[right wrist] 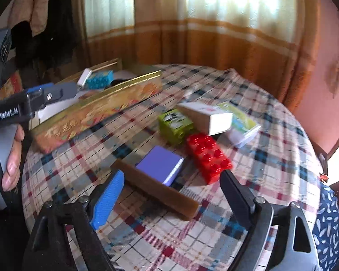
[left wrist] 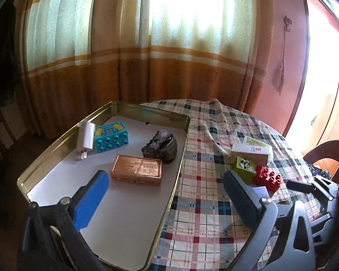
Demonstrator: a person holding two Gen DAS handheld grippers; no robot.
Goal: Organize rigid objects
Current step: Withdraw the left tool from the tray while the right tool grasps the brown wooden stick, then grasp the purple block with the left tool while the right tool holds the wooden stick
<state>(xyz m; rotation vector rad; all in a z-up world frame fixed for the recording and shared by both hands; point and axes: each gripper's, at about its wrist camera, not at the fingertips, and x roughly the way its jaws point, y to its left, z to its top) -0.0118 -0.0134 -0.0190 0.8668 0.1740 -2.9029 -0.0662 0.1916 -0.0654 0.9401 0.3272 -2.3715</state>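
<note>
A gold-rimmed tin tray [left wrist: 56, 144] with a white liner holds a white charger plug [left wrist: 85, 139], a teal brick [left wrist: 111, 136], a dark rock-like lump [left wrist: 161, 146] and a copper box [left wrist: 136, 169]. My left gripper [left wrist: 165, 175] hovers open over the tray's near right edge with nothing in it. My right gripper [right wrist: 172, 175] is open above the checked tablecloth. A brown bar [right wrist: 156, 192] and a purple block [right wrist: 160, 164] lie between its fingers, untouched. Beyond them lie a red brick [right wrist: 208, 155], a green brick [right wrist: 174, 124], a white box [right wrist: 205, 117] and a green-and-white box [right wrist: 241, 124].
The round table [right wrist: 271, 158] is covered with a checked cloth, and curtains hang close behind it. The tray's patterned side wall [right wrist: 97, 110] stands left of the loose items. A person's hand [right wrist: 11, 158] grips the left gripper's handle. A chair back [left wrist: 323, 153] rises at the right.
</note>
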